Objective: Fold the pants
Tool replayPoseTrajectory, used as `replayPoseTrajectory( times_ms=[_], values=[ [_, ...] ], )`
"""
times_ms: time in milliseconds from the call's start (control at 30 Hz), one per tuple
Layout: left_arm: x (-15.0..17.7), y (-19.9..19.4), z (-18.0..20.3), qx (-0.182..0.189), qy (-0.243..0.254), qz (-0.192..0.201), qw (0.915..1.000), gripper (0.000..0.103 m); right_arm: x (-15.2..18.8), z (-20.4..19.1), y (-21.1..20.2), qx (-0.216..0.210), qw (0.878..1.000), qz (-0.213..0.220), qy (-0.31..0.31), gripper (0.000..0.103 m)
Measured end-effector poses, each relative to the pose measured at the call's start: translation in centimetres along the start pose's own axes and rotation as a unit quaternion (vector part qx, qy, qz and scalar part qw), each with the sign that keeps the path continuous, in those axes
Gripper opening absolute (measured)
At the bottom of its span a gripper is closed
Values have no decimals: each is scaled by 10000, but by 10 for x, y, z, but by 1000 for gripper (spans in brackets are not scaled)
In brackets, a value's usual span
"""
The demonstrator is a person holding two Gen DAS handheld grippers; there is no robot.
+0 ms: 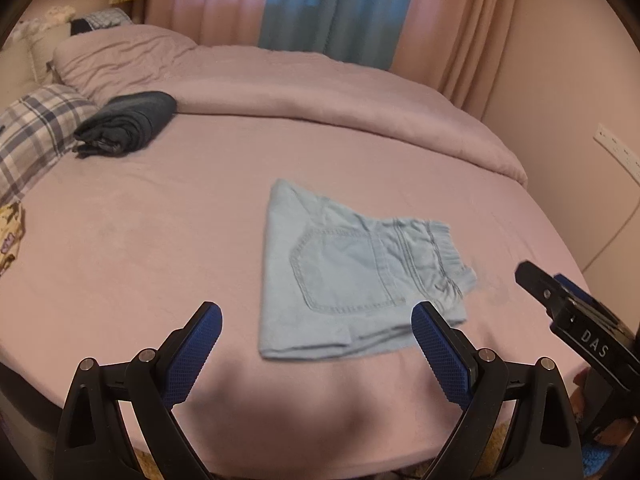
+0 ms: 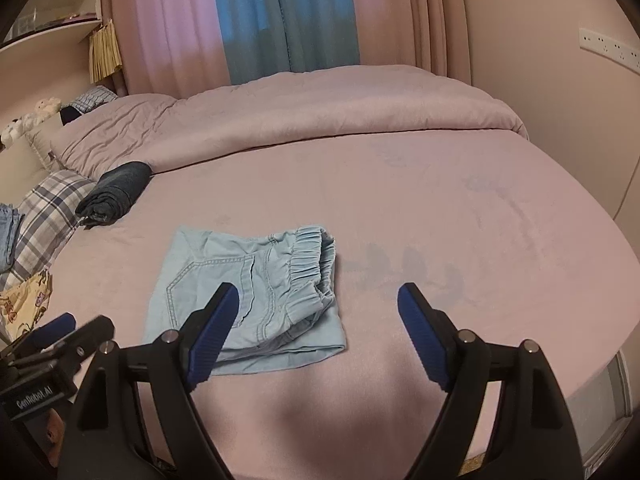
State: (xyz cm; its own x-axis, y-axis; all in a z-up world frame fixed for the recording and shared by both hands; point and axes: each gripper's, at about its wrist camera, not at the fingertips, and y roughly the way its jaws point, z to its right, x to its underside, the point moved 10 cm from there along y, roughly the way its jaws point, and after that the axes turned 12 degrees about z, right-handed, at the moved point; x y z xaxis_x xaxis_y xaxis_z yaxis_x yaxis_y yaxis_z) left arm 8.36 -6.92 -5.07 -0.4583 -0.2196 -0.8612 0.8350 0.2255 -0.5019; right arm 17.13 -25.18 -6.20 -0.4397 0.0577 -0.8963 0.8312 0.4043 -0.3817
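Pants point(image 2: 248, 296) lie folded on the bed point(image 2: 460, 240), waistband toward the right.

Count on my bed point(image 2: 460, 216): one folded light-blue pants point(image 2: 256, 292), one rolled dark garment point(image 2: 116, 194), one plaid pillow point(image 2: 48, 208), one duvet point(image 2: 320, 108). My claws: two, left claw point(image 1: 316, 344), right claw point(image 2: 318, 326).

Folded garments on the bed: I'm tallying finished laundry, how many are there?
2: light blue pants near the front edge, dark garment by the plaid pillow. More may lie unseen at left.

right gripper point(image 2: 318, 306): jaws apart, empty | pants point(image 2: 256, 300): folded on bed point(image 2: 480, 220)
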Motion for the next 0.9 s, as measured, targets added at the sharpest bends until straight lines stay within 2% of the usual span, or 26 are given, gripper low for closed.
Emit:
replayPoseTrajectory(
  times_ms=[433, 900],
  values=[
    [8, -2, 6, -261, 170, 5, 9995, 95, 3, -2, -6, -91, 9999, 28, -89, 82],
    [8, -2, 6, -236, 151, 3, 9996, 95, 8, -4, -3, -96, 9998, -90, -155, 82]
  ],
)
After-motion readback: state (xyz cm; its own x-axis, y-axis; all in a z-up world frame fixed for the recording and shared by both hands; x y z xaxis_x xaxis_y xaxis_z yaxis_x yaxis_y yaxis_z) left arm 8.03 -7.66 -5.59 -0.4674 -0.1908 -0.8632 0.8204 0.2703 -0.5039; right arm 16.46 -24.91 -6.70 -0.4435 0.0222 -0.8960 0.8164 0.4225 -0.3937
